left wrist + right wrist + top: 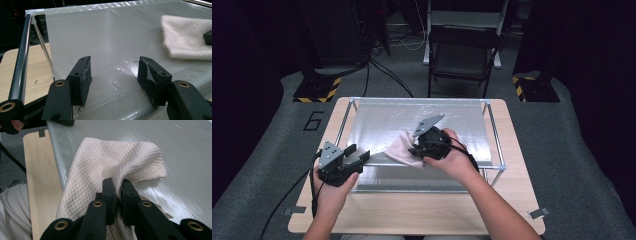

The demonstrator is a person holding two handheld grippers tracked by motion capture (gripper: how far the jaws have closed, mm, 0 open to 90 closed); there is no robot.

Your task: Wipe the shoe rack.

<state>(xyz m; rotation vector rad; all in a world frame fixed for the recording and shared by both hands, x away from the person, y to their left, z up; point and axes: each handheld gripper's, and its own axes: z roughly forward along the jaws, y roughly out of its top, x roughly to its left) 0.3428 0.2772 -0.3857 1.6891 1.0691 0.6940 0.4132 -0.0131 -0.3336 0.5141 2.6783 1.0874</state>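
My cloth (110, 162) lies on the silvery sheet (382, 120) stretched in the metal frame (494, 140), near its middle, and my right gripper (117, 185) has its fingers pressed together on a bunched fold. I judge a slow, low lift best, so the pinch keeps the whole fold. My left gripper (113, 71) waits at the sheet's near-left edge, fingers spread and holding nothing. Open sheet lies far and right; the frame rails and the table (422, 212) rim bound me.
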